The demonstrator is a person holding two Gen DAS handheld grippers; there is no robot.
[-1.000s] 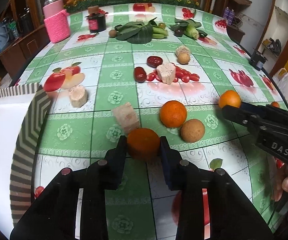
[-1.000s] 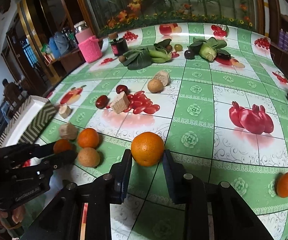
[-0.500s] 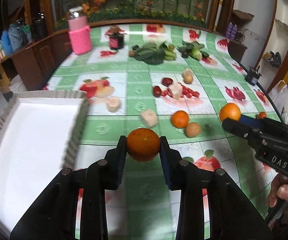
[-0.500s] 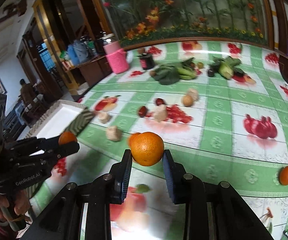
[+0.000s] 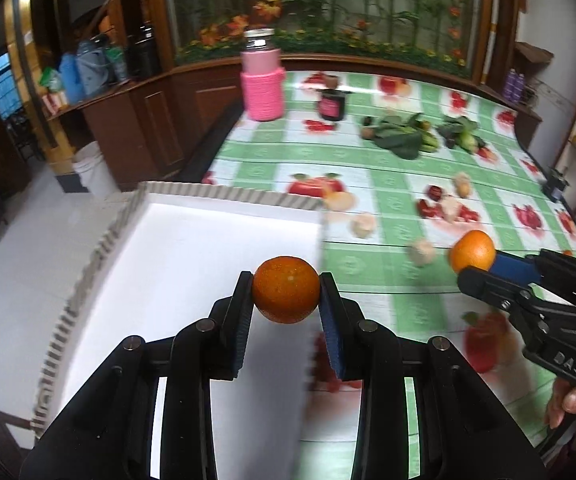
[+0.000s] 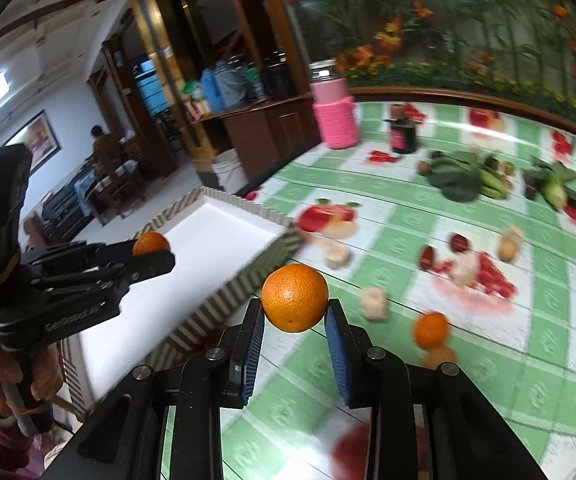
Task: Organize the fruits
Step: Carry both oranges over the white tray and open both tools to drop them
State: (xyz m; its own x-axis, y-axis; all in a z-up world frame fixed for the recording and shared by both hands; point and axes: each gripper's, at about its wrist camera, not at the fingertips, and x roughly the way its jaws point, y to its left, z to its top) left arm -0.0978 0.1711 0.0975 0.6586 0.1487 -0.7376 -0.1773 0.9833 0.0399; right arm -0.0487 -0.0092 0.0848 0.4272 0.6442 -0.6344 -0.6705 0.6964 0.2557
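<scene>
The counter [image 5: 368,184] carries a white tray [image 5: 191,248] with a ribbed rim at about 9 o'clock of the left wrist view; as far as the blurred frames show, no fruit lies in it yet. The left tool [image 5: 286,300] is clenched on an orange [image 5: 286,295] held above the tray. The right tool [image 6: 295,316] grips a second orange [image 6: 295,297] just outside the tray's rim. Left on the counter at 4 o'clock of the right wrist view: another orange [image 6: 431,330], a brown fruit [image 6: 439,357] and small pieces farther off.
</scene>
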